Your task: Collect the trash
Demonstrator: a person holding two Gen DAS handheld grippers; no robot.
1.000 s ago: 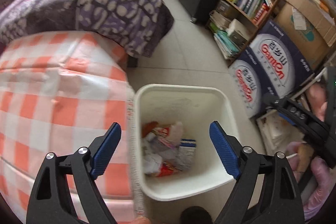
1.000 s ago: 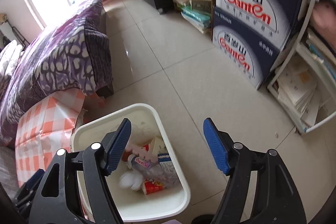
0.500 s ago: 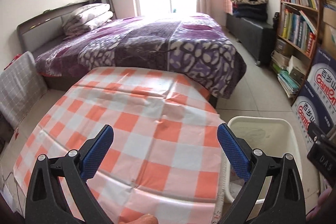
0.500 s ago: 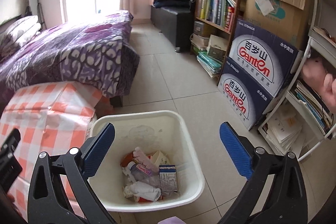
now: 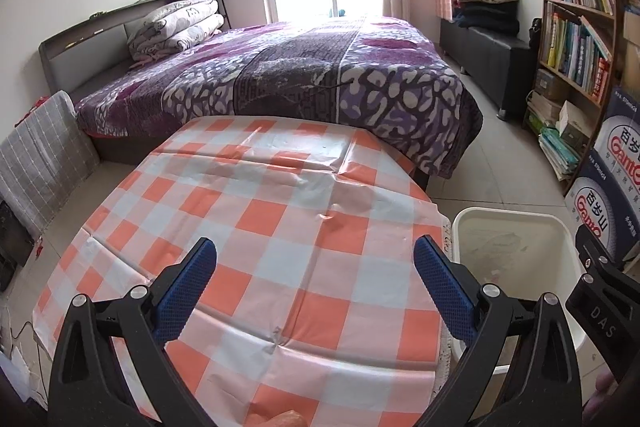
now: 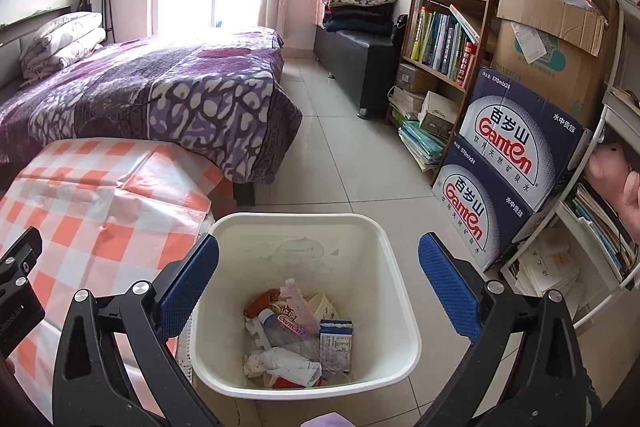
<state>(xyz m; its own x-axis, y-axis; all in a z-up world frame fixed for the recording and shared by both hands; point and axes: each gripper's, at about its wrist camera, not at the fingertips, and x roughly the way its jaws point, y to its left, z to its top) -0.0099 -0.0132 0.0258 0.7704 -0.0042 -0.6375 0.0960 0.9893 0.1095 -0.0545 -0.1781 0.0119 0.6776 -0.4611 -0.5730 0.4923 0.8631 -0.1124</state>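
A white trash bin [image 6: 396, 259] stands on the tiled floor right of the table. It holds several pieces of trash [image 6: 298, 339]: a bottle, wrappers, crumpled tissue and a small carton. My right gripper [image 6: 318, 287] is open and empty above the bin. My left gripper [image 5: 314, 287] is open and empty over the table with the orange-and-white checked cloth [image 5: 260, 227]. No trash shows on the cloth. The bin's rim [image 5: 516, 217] shows at the right of the left wrist view.
A bed with a purple blanket [image 5: 320, 75] stands behind the table. A bookshelf [image 6: 448, 7] and stacked blue water cartons [image 6: 508, 179] line the right wall beside a white rack [image 6: 592, 227]. A dark bench [image 6: 352, 55] carries folded clothes.
My left gripper has swung from above the bin to over the table. My right gripper has tilted up and drawn back, still over the bin. Both stayed open.
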